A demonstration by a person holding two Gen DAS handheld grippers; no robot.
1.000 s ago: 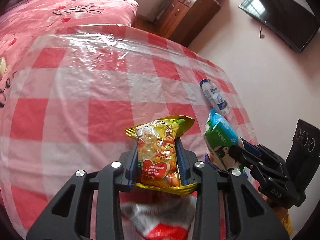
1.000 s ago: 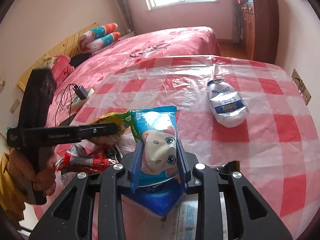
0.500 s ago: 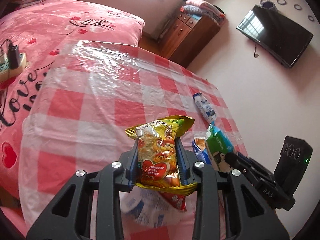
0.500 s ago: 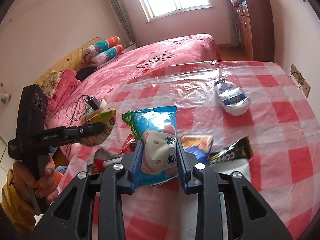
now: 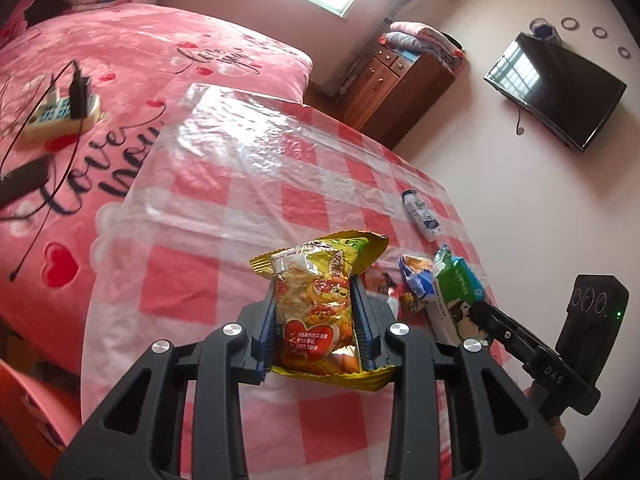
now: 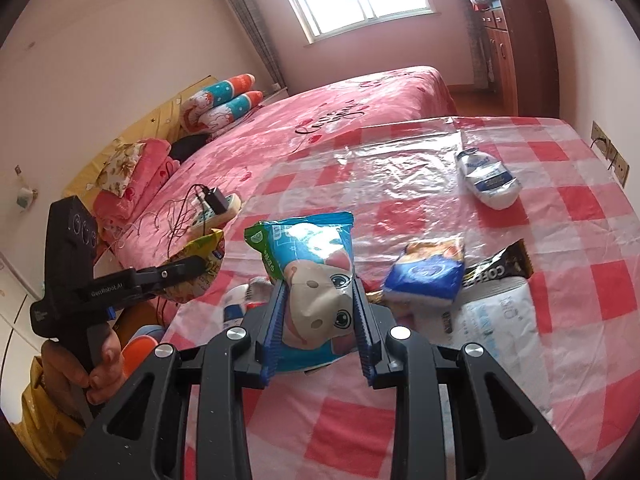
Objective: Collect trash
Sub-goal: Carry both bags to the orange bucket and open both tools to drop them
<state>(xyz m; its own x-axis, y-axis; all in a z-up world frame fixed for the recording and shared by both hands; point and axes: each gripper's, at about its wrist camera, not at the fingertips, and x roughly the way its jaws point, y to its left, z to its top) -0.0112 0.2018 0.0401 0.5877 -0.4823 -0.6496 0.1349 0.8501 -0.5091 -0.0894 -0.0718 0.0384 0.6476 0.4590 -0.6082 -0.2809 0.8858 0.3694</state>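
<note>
My left gripper [image 5: 316, 300] is shut on a yellow snack packet [image 5: 316, 312], held above the red-checked tablecloth [image 5: 224, 200]. My right gripper [image 6: 320, 300] is shut on a blue packet with a cartoon pig [image 6: 316, 280], also lifted off the cloth. In the left wrist view the right gripper [image 5: 476, 312] with its packet [image 5: 456, 292] shows at the right. In the right wrist view the left gripper [image 6: 200, 268] with the yellow packet [image 6: 204, 256] is at the left. On the cloth lie a small white bottle [image 6: 488, 180], a blue-orange packet [image 6: 428, 272], a dark coffee sachet [image 6: 496, 268] and a white tissue pack [image 6: 496, 320].
The table stands against a pink bed [image 6: 340, 120] with a power strip and charger [image 6: 216, 208] on it. A wooden cabinet [image 5: 396, 80] and a wall television [image 5: 556, 88] are beyond the table. A hand [image 6: 92, 368] in a yellow sleeve holds the left gripper's handle.
Both grippers have drawn back and risen from the table with their packets held. More of the bed, the power strip and the litter on the cloth has come into view.
</note>
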